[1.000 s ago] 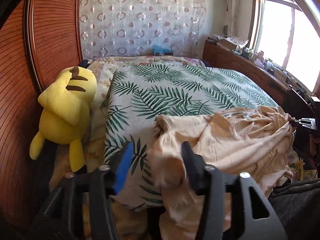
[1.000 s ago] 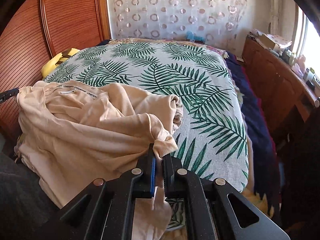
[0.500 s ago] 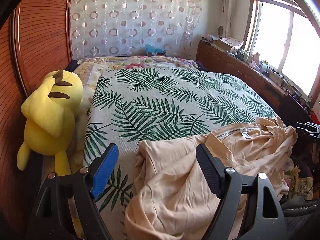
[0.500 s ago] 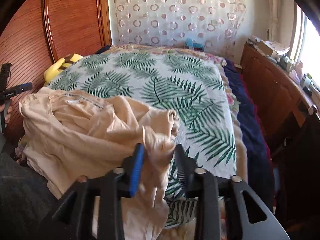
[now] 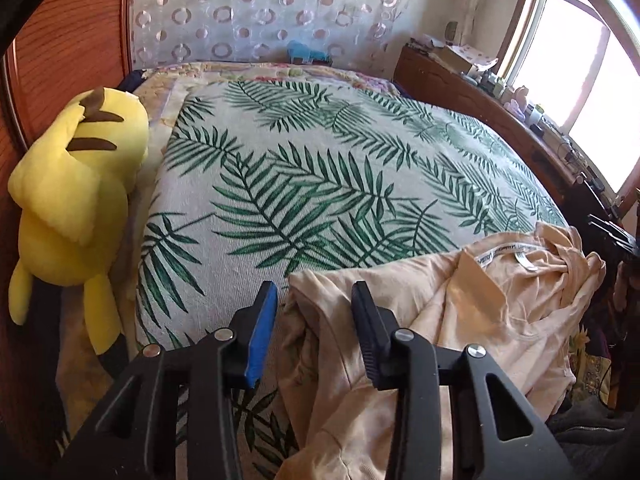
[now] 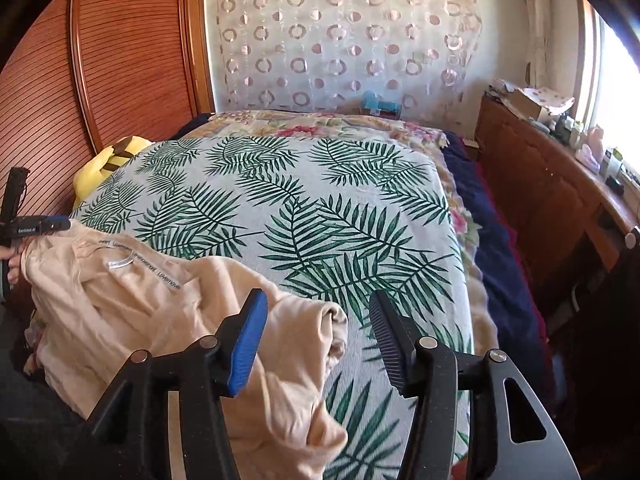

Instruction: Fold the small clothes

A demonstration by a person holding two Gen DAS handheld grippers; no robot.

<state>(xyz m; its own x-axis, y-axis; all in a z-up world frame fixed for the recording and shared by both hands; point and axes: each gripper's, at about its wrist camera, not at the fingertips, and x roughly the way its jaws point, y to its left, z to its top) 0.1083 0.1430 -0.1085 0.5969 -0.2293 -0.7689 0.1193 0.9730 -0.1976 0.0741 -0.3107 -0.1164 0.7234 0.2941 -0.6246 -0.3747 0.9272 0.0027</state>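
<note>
While both spread wide, left tool [image 5: 314,296] and right tool [image 6: 318,304] straddle the shirt [image 5: 460,320].

Both views sit low at the near edge of the bed [image 5: 320,168], looking along it toward the dotted curtain [image 6: 344,40]. The left wrist view looks from the left side, close over the beige garment [image 5: 460,312], with the yellow plush toy [image 5: 76,200] beside it. The right wrist view looks from the right. Both share the garment, the leaf-print cover and the curtain.
</note>
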